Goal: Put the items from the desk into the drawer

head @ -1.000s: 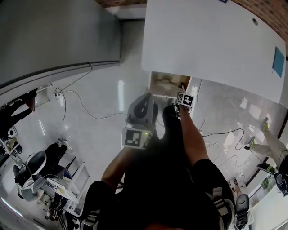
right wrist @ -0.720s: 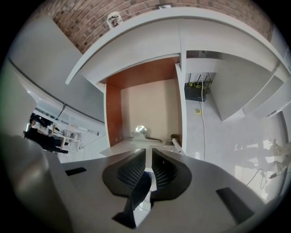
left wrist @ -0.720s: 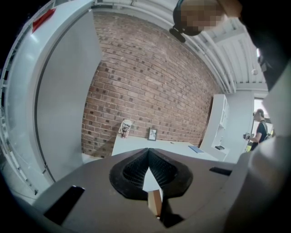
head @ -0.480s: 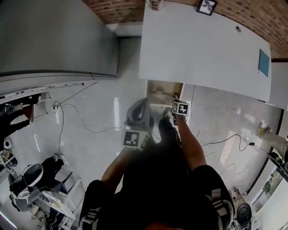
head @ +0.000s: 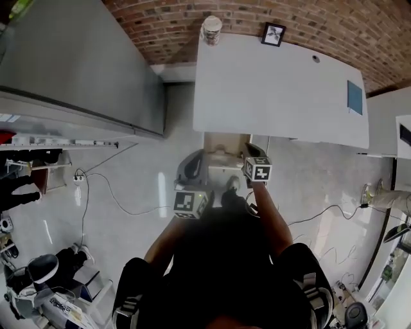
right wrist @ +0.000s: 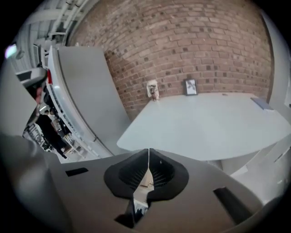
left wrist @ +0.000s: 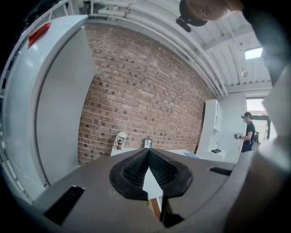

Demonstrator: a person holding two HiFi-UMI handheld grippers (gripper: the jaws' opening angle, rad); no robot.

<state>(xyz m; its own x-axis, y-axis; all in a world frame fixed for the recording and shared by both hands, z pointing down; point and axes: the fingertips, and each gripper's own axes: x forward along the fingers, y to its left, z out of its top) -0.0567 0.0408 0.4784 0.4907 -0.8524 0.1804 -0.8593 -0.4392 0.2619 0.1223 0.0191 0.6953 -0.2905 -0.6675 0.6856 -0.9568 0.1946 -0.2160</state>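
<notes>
The white desk (head: 276,90) carries a patterned mug (head: 211,29), a small picture frame (head: 273,33) and a flat blue item (head: 354,97). Below its near edge the drawer (head: 225,141) stands open, showing a tan inside. My left gripper (head: 203,155) hangs shut and empty in front of the drawer. My right gripper (head: 248,151) is beside it, also shut and empty. The left gripper view has its gripper (left wrist: 148,151) aimed at the mug (left wrist: 120,140) and frame (left wrist: 148,143). The right gripper (right wrist: 148,152) looks over the desk (right wrist: 204,123) at the mug (right wrist: 153,89), frame (right wrist: 191,86) and blue item (right wrist: 263,103).
A brick wall (head: 257,16) runs behind the desk. A tall grey cabinet (head: 77,71) stands to the left, white shelving (head: 395,128) to the right. Cables (head: 109,186) trail over the glossy floor. Another person (left wrist: 248,134) stands far right.
The head view has tipped up, so the whole desk with mug and frame now shows. Both grippers have come up closer to the desk edge, still shut.
</notes>
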